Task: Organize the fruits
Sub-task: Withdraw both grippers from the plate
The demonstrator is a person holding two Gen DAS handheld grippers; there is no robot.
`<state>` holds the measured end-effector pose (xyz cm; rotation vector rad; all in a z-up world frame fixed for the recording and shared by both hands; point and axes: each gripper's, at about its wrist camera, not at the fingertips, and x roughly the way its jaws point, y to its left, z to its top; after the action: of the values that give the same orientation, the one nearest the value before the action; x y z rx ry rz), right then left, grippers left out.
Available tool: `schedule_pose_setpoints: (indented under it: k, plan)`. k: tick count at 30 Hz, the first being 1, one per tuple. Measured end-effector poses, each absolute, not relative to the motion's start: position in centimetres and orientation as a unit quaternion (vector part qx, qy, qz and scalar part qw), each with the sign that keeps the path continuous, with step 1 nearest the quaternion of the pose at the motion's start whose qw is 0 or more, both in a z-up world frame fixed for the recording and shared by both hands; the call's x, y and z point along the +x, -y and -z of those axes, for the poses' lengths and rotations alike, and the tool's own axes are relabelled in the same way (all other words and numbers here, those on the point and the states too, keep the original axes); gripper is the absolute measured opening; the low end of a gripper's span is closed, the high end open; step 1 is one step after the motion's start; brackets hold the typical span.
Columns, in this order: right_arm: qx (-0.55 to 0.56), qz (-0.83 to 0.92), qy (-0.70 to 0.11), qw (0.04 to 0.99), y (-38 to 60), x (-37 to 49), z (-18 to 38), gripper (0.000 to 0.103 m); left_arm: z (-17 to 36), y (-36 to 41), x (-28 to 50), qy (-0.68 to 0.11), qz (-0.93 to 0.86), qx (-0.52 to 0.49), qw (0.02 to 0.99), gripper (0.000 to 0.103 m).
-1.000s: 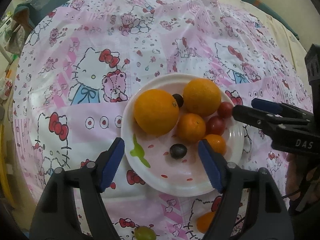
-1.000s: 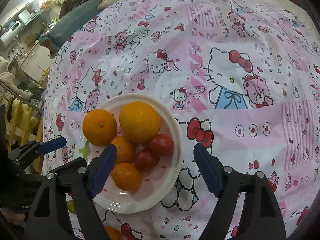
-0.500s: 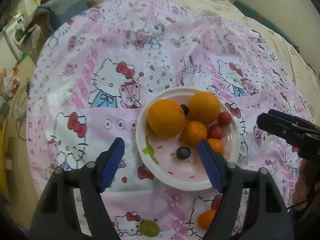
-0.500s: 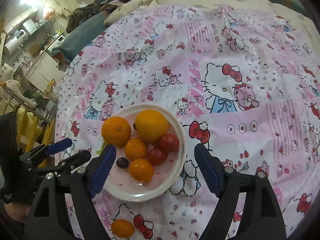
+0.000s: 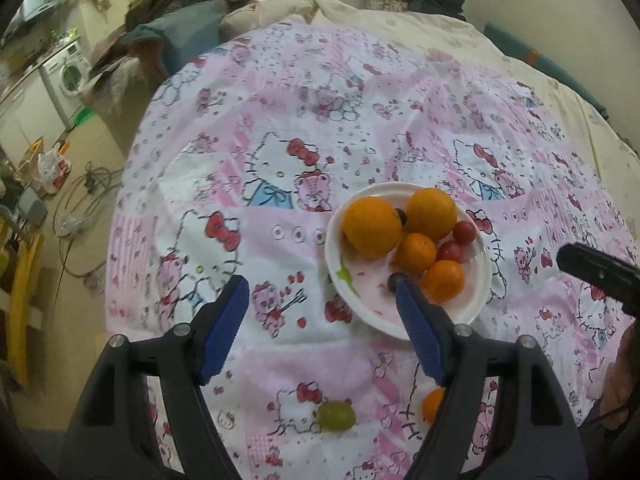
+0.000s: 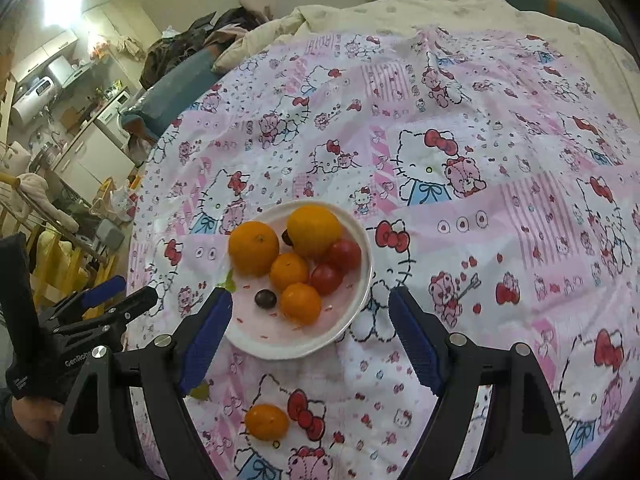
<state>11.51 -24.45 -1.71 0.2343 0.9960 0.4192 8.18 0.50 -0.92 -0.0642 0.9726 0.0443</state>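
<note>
White plate point(image 6: 362, 280) holds most fruit; a small orange point(image 6: 266, 422) and green grape point(image 5: 337, 416) lie loose on the tabletop. Both grippers, left gripper point(image 5: 322, 322) and right gripper point(image 6: 310, 330), are wide and empty. The round grape may roll away if nudged.

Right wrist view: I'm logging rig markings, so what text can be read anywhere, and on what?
"GenRobo", cut off by a finger in front: white print on the left gripper body.
Smaller white print below it: too blurred to read.
Tablecloth: cartoon pictures only, no readable words.
</note>
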Motion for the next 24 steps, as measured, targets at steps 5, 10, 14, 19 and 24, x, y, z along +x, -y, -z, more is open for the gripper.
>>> schedule_pose_setpoints:
  k: [5,10,14,19,24]
  plan:
    - [0.114,-0.200,-0.474,0.850,24.2,9.7,1.6,0.083,0.7,-1.6,6.3,-0.479,-0.023,-0.049,0.876,0.073]
    - [0.120,-0.198,-0.478,0.847,24.1,7.2,1.6,0.083,0.9,-1.1,4.2,-0.494,-0.006,-0.032,0.869,0.073]
    - [0.131,-0.196,-0.490,0.839,24.1,5.5,2.4,0.083,1.6,-1.0,2.9,-0.503,-0.004,-0.030,0.864,0.073]
    - [0.110,-0.190,-0.507,0.834,23.4,5.0,3.8,0.083,2.5,-1.8,2.9,-0.505,-0.006,-0.057,0.861,0.073]
    - [0.122,-0.189,-0.539,0.812,23.5,5.2,6.0,0.083,2.9,-2.1,3.2,-0.511,-0.015,-0.066,0.857,0.081]
